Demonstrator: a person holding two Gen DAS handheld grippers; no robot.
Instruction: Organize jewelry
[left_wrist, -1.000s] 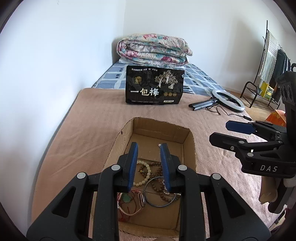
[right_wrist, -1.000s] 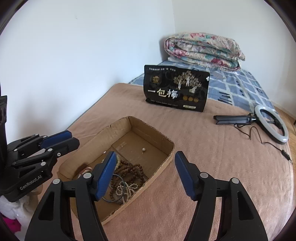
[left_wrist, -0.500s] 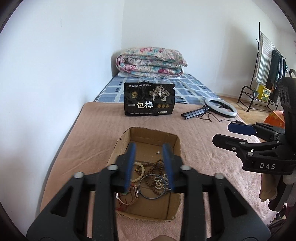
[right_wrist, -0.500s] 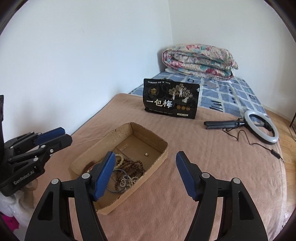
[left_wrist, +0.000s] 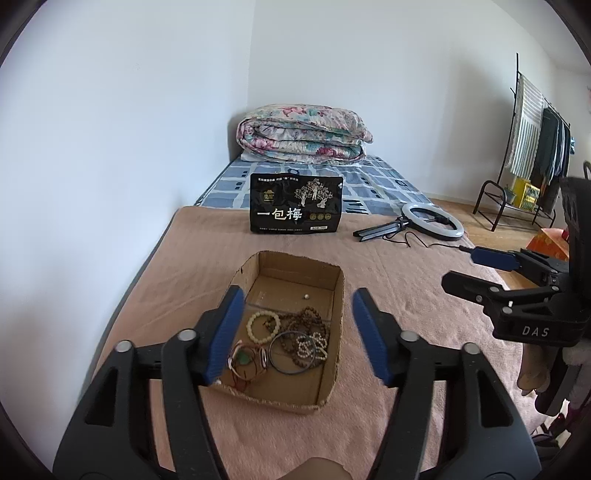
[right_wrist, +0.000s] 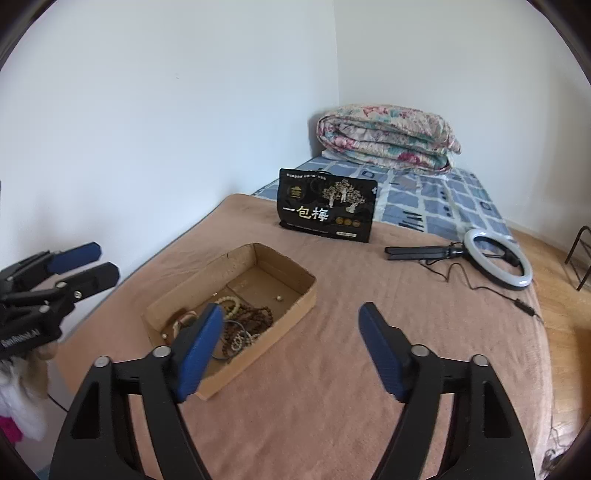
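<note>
An open cardboard box (left_wrist: 334, 295) (right_wrist: 306, 291) sits on the pink blanket. In it lie a cream bead bracelet (left_wrist: 263, 323), brown prayer beads (left_wrist: 306, 325) (right_wrist: 258, 315), a dark bangle (left_wrist: 291, 352), a red string bracelet with a green stone (left_wrist: 243, 360) and a small loose bead (left_wrist: 306, 296). My left gripper (left_wrist: 299, 334) is open and empty, held above the near end of the box. My right gripper (right_wrist: 291, 347) is open and empty, above the blanket right of the box. Each gripper shows in the other's view (left_wrist: 480, 269) (right_wrist: 85, 264).
A black snack bag (left_wrist: 295, 208) (right_wrist: 327, 210) stands behind the box. A ring light on a folded tripod (left_wrist: 432, 221) (right_wrist: 495, 258) lies at the right with its cable. A folded floral quilt (left_wrist: 303, 134) lies at the bed's far end. A clothes rack (left_wrist: 532, 147) stands far right.
My left gripper has opened wide and drawn back and up from the box. My right gripper has also pulled back and stays open.
</note>
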